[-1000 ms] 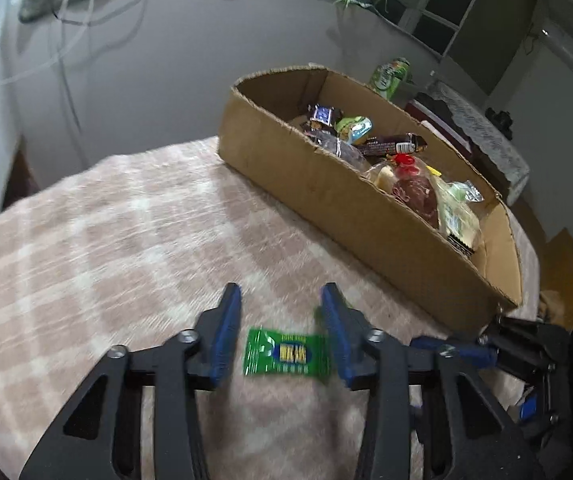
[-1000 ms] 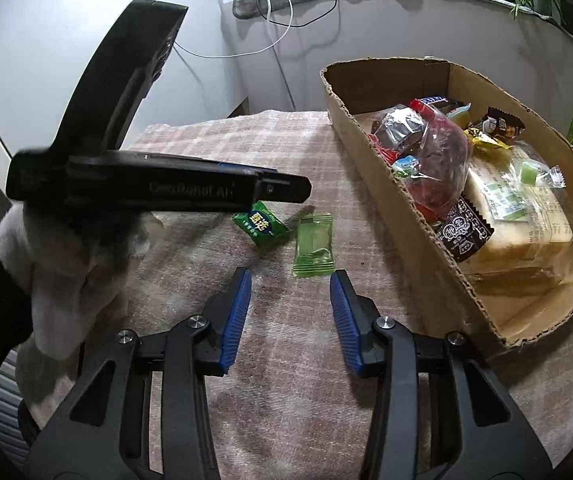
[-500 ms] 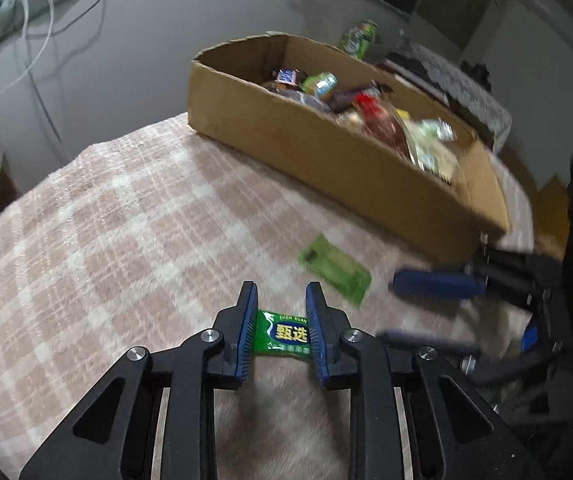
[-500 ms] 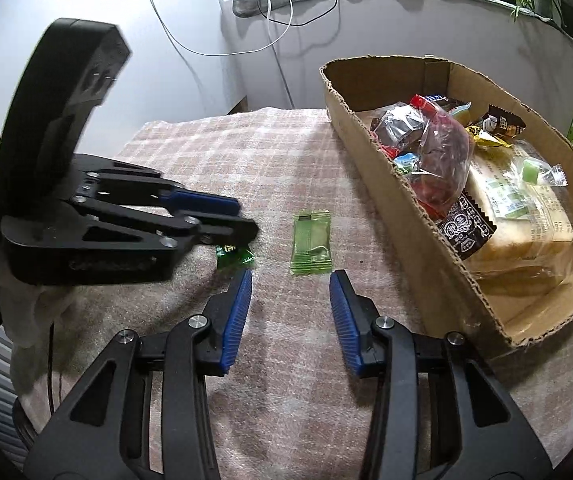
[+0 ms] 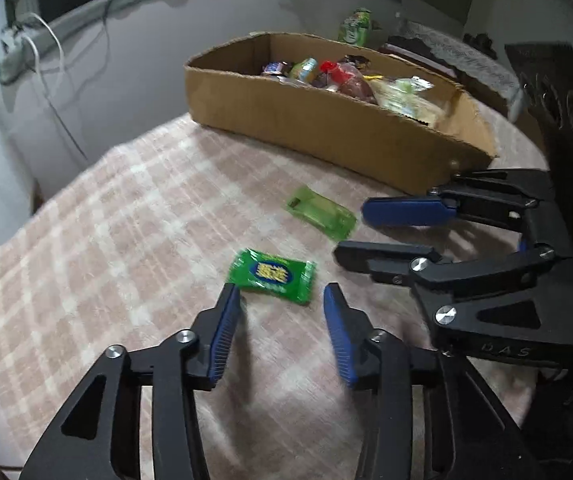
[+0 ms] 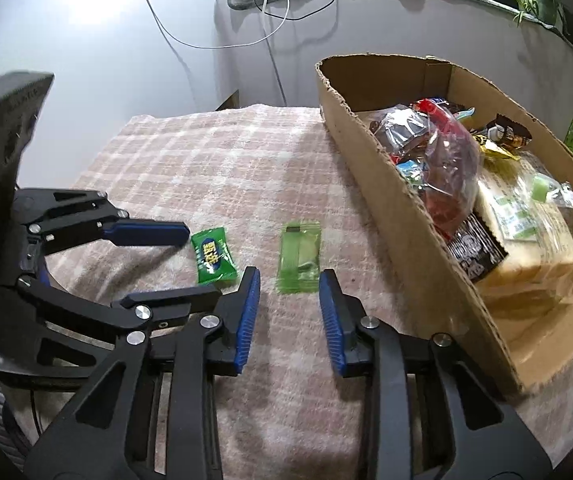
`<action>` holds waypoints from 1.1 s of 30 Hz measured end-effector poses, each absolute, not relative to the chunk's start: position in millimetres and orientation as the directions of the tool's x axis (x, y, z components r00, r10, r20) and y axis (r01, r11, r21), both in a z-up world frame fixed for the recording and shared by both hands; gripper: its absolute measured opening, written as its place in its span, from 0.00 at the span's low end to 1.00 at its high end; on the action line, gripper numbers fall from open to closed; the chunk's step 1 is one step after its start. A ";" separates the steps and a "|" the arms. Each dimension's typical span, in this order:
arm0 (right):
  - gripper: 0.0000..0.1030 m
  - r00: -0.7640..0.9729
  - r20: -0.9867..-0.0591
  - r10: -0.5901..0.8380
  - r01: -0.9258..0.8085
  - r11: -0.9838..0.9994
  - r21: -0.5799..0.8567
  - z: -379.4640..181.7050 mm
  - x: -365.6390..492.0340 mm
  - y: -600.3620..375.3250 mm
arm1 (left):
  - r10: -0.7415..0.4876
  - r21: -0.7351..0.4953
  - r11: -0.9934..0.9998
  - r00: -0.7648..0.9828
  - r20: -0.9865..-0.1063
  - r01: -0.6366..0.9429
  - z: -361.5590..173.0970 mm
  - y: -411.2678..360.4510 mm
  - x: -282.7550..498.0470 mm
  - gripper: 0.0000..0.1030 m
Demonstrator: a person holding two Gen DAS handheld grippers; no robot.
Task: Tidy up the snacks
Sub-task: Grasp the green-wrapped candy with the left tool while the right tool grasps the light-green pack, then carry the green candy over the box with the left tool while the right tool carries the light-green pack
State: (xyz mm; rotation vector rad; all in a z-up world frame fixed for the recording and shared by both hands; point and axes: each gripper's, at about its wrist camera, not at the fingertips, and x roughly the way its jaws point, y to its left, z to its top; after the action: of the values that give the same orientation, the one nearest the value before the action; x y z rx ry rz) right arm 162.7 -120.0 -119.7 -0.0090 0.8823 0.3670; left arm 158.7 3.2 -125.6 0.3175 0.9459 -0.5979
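Note:
A green candy packet with blue and yellow print lies on the checked tablecloth just ahead of my open left gripper; it also shows in the right wrist view. A pale green wrapped snack lies just ahead of my open right gripper, and shows in the left wrist view. A long cardboard box full of snacks stands to the right; it is also in the left wrist view. Both grippers are empty.
The pink checked tablecloth covers the table. A grey wall with cables runs behind. A green drink carton stands beyond the box. The left gripper and right gripper sit close together.
My left gripper was shut on the green candy packet half a second ago; it has opened and the packet lies on the cloth. My right gripper has moved forward to the pale green snack.

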 end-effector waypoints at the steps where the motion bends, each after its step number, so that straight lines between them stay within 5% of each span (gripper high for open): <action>1: 0.29 0.575 -0.758 0.308 -0.312 0.939 0.145 -120.6 165.1 -121.0 | -0.335 -0.003 0.798 0.439 -0.834 0.602 -126.3 2.2 162.9 0.47; 10: 0.29 0.564 -0.776 0.281 -0.357 0.931 0.078 -122.1 176.7 -106.5 | -0.373 -0.027 0.780 0.429 -0.822 0.625 -131.2 3.1 162.6 0.48; 18: 0.22 0.562 -0.775 0.288 -0.343 0.934 0.099 -122.0 179.3 -111.9 | -0.345 0.032 0.781 0.474 -0.810 0.623 -133.3 -5.5 176.8 0.65; 21: 0.22 0.563 -0.774 0.290 -0.339 0.935 0.104 -121.8 179.5 -112.8 | -0.376 0.020 0.759 0.463 -0.802 0.650 -132.8 -8.1 175.2 0.55; 23: 0.22 0.567 -0.771 0.290 -0.339 0.935 0.103 -121.0 177.3 -112.7 | -0.392 0.026 0.737 0.459 -0.798 0.675 -130.7 -12.1 170.6 0.35; 33: 0.21 0.583 -0.749 0.316 -0.345 0.930 0.124 -113.2 167.4 -118.2 | -0.385 0.022 0.745 0.456 -0.802 0.667 -129.0 -12.7 165.5 0.33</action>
State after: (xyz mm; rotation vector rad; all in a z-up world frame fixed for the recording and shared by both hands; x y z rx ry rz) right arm 167.4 -118.2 -113.2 -0.0358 0.8667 0.3861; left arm 165.5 -12.7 -129.0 0.3584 0.8806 -0.6652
